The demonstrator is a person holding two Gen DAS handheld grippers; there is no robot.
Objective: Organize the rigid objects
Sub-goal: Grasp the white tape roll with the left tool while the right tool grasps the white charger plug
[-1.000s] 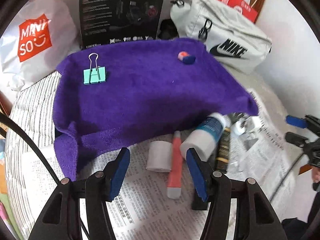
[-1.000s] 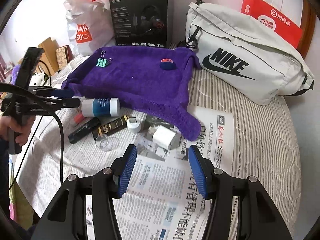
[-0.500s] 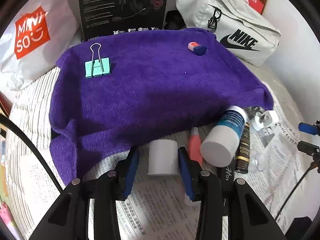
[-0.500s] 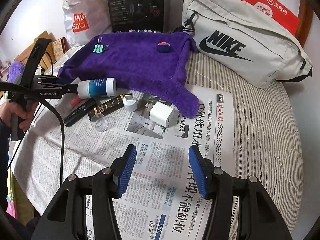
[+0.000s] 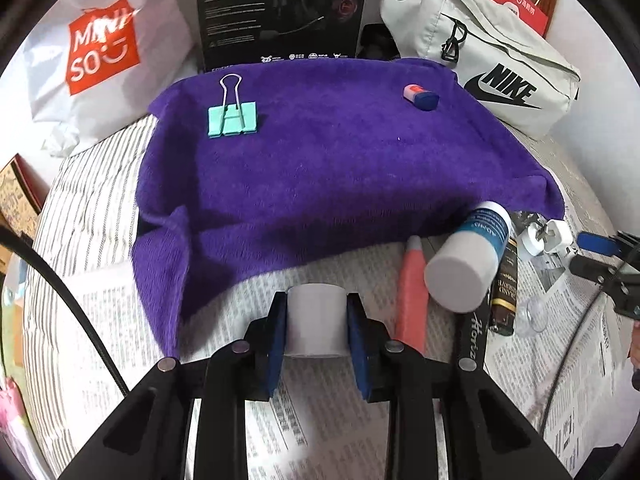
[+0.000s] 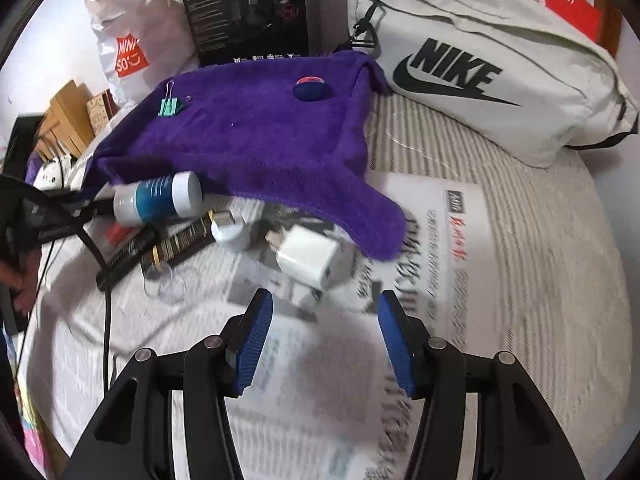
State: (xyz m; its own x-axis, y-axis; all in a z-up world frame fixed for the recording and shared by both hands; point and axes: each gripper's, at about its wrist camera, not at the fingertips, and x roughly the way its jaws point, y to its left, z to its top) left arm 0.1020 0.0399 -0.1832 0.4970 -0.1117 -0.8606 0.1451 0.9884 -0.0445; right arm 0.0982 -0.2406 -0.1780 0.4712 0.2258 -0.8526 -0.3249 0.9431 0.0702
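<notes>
The left gripper fingers clamp a white cylinder at lower centre, just below the purple towel edge. The right gripper fingers spread wide over bare newspaper, the white charger just above.

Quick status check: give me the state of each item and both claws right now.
left claw: shut on the white cylinder
white cylinder: gripped between the pads
right claw: open, holding nothing
white charger: on the newspaper, ahead of the right claw
blue-labelled bottle: lying on its side
binder clip: resting on the purple towel
</notes>
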